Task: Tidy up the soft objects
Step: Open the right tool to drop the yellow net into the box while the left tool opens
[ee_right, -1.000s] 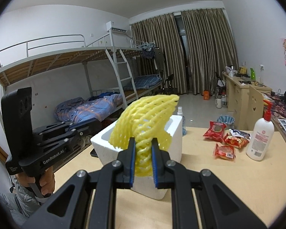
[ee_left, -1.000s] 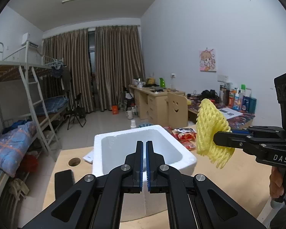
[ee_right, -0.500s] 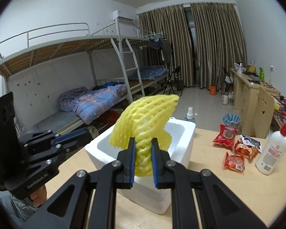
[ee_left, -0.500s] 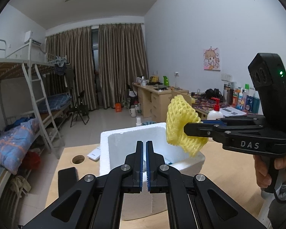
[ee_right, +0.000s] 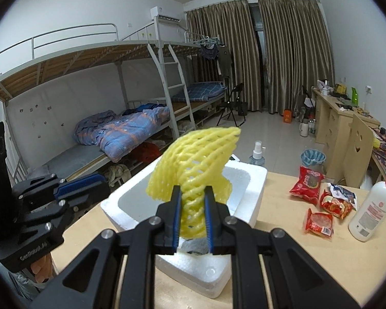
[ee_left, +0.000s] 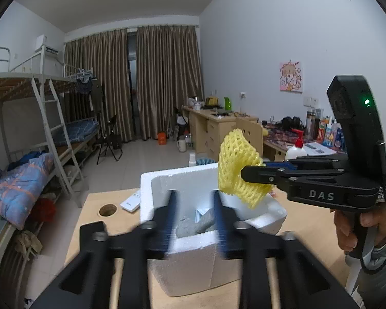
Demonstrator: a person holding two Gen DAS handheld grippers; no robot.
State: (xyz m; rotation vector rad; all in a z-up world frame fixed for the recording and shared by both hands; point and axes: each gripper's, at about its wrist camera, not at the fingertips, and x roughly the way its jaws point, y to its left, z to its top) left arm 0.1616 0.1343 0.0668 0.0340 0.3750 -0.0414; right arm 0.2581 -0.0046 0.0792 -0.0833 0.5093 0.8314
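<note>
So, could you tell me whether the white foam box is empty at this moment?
Not empty: a grey item lies inside the foam box.

Left gripper (ee_left: 193, 221) jaws parted; right gripper (ee_right: 192, 212) jaws clamped

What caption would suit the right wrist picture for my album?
Right tongs pinch a yellow foam net above a white foam box on a wooden table.

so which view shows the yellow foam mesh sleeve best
The right wrist view: the yellow foam mesh sleeve sits centred and large, clamped in the right gripper. The left wrist view shows it smaller, side-on above the white foam box, partly hidden by a finger.
</note>
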